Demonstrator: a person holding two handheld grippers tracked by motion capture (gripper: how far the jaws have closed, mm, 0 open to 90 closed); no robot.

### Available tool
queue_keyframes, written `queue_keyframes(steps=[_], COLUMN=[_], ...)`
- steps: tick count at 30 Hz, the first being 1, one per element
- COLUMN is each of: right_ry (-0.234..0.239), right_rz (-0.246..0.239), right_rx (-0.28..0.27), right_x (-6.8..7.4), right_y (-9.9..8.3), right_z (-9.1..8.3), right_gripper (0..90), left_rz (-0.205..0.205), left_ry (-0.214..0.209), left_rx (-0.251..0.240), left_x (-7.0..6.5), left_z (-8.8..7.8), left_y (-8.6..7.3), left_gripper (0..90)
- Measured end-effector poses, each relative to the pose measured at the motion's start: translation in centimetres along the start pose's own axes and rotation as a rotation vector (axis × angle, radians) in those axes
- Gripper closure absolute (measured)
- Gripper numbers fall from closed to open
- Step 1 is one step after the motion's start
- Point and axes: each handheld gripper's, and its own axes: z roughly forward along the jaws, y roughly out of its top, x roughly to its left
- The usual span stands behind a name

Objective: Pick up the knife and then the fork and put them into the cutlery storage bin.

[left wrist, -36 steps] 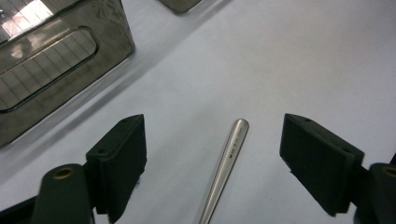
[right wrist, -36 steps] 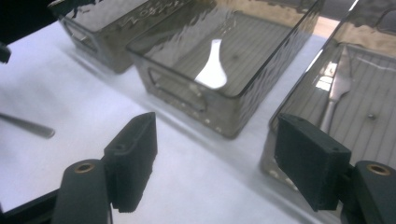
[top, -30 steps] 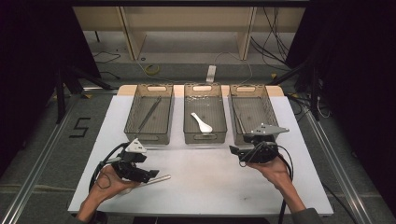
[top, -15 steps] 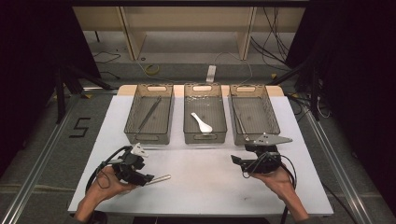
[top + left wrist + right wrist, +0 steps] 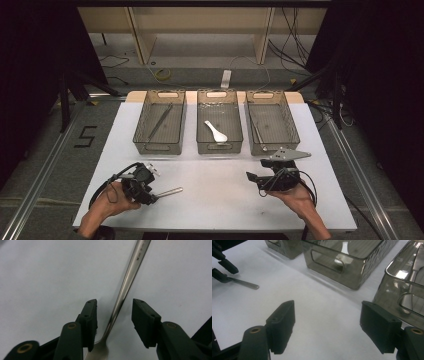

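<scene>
White surface (image 5: 215, 200), three grey bins along far edge. Metal spoon (image 5: 125, 287) flat on surface near left front. Left tongs (image 5: 113, 315) straddle its handle, jaws just closing, pads not yet pressing. Right tongs (image 5: 327, 322) spread, nothing between.

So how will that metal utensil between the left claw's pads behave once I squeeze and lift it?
The utensil looks like solid polished steel, so probably stiff, yet slippery against the pads. Its handle is thin and lies flat on the table, so it may pivot or slide. The left claw has just been closing around it, not yet touching.
</scene>
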Motion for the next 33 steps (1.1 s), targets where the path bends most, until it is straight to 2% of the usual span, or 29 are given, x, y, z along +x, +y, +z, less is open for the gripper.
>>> queue_keyframes(steps=[6,10,23,31,33], right_ry=[0.004,0.004,0.002,0.0,0.0], right_rz=[-0.002,-0.004,-0.004,-0.004,-0.005], right_rx=[0.003,0.006,0.005,0.004,0.003], right_x=[0.08,0.13,0.12,0.14,0.12], right_y=[-0.1,-0.13,-0.1,-0.04,-0.03], right_z=[0.06,0.09,0.13,0.14,0.09], right_gripper=[29.5,29.7,30.5,30.8,30.9], left_rz=[-0.003,0.007,0.072,0.097,0.092], left_ry=[-0.002,0.0,0.03,0.01,0.003], left_rx=[0.019,0.027,0.055,0.048,0.046], left_x=[0.15,0.08,-0.44,-0.56,-0.62], left_z=[0.22,0.32,0.49,0.52,0.58], left_y=[-0.12,-0.04,0.37,0.4,0.45], left_gripper=[65.4,67.5,70.9,80.1,83.2])
